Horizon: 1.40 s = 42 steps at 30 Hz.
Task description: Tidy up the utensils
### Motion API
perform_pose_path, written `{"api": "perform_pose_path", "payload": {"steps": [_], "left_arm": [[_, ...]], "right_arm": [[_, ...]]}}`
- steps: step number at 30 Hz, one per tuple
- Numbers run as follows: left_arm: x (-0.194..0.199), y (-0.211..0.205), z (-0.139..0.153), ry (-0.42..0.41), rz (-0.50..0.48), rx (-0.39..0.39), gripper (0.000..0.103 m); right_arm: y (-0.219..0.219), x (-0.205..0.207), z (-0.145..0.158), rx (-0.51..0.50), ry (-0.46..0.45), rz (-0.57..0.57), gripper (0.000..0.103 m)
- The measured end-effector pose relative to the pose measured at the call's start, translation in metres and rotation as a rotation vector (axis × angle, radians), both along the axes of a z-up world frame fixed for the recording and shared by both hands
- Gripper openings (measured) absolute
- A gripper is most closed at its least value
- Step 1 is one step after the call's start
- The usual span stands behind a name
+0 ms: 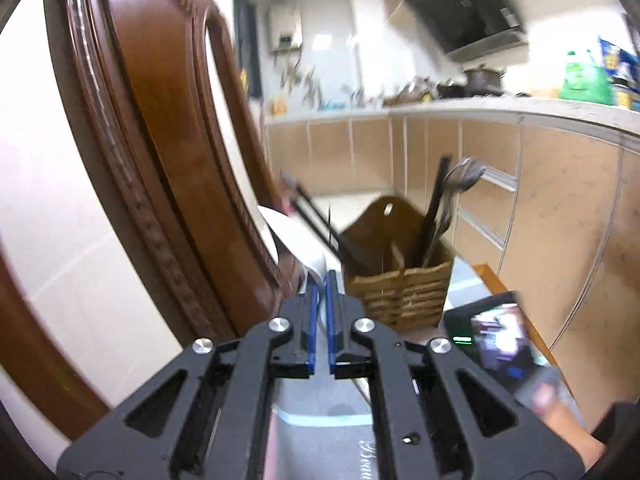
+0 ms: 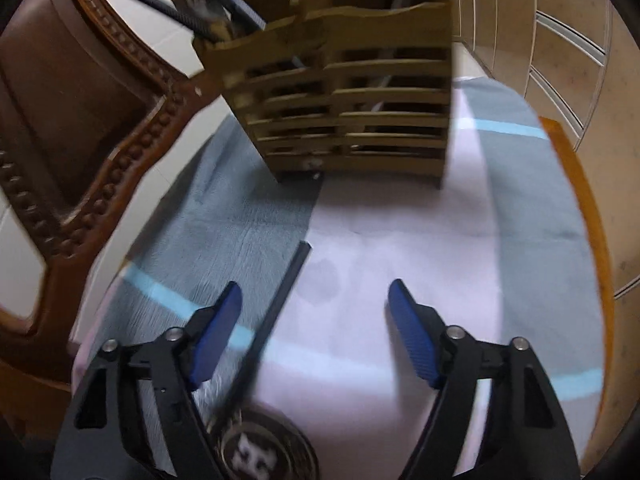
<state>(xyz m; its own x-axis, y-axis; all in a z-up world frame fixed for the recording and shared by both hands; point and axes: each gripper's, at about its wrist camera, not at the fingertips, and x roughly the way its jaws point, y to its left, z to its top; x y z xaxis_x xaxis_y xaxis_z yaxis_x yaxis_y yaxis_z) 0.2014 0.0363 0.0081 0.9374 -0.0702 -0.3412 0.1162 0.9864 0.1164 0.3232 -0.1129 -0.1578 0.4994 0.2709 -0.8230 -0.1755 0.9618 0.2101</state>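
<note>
In the left wrist view my left gripper (image 1: 322, 280) is shut on the handle of a white spoon (image 1: 286, 230), whose bowl sticks up and to the left, above the table. Just beyond it stands the wooden slatted utensil holder (image 1: 400, 280), with black chopsticks (image 1: 316, 220) leaning out of its left compartment and metal spoons (image 1: 464, 178) in its right one. In the right wrist view my right gripper (image 2: 316, 302) is open, pointing down at the cloth. A single black chopstick (image 2: 280, 308) lies on the cloth between its fingers, nearer the left pad (image 2: 224, 320), untouched. The holder (image 2: 344, 112) stands further ahead.
A carved brown wooden chair (image 1: 160, 140) (image 2: 80, 100) stands close on the left. A grey-and-pink cloth (image 2: 420, 232) covers the table, whose wooden edge (image 2: 576, 200) shows on the right. A dark round dish (image 2: 264, 448) sits under my right gripper. A lit screen (image 1: 496, 340) and a hand (image 1: 568, 420) are at lower right.
</note>
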Motion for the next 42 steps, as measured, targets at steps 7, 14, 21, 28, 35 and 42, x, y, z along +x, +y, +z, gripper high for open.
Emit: {"api": "perform_pose_path", "payload": {"steps": [7, 14, 21, 28, 35, 42], "left_arm": [[-0.012, 0.035, 0.01, -0.021, -0.034, -0.061, 0.004], [0.011, 0.03, 0.001, 0.013, -0.048, -0.096, 0.004], [0.004, 0.007, -0.004, 0.039, -0.1, -0.094, 0.004], [-0.013, -0.017, 0.003, 0.025, -0.142, -0.089, 0.004], [-0.018, -0.028, 0.011, 0.017, -0.154, -0.12, 0.004], [-0.014, -0.03, 0.006, 0.025, -0.15, -0.109, 0.004]], "right_arm": [[0.042, 0.026, -0.016, -0.172, 0.001, 0.039, 0.037], [0.041, 0.007, 0.005, -0.138, -0.066, 0.095, 0.01], [-0.029, -0.057, 0.108, 0.067, -0.299, 0.047, 0.008], [-0.084, -0.111, 0.178, 0.119, -0.513, -0.041, 0.007], [-0.105, -0.135, 0.208, 0.136, -0.584, -0.074, 0.007], [-0.102, -0.141, 0.213, 0.115, -0.578, -0.066, 0.007]]}}
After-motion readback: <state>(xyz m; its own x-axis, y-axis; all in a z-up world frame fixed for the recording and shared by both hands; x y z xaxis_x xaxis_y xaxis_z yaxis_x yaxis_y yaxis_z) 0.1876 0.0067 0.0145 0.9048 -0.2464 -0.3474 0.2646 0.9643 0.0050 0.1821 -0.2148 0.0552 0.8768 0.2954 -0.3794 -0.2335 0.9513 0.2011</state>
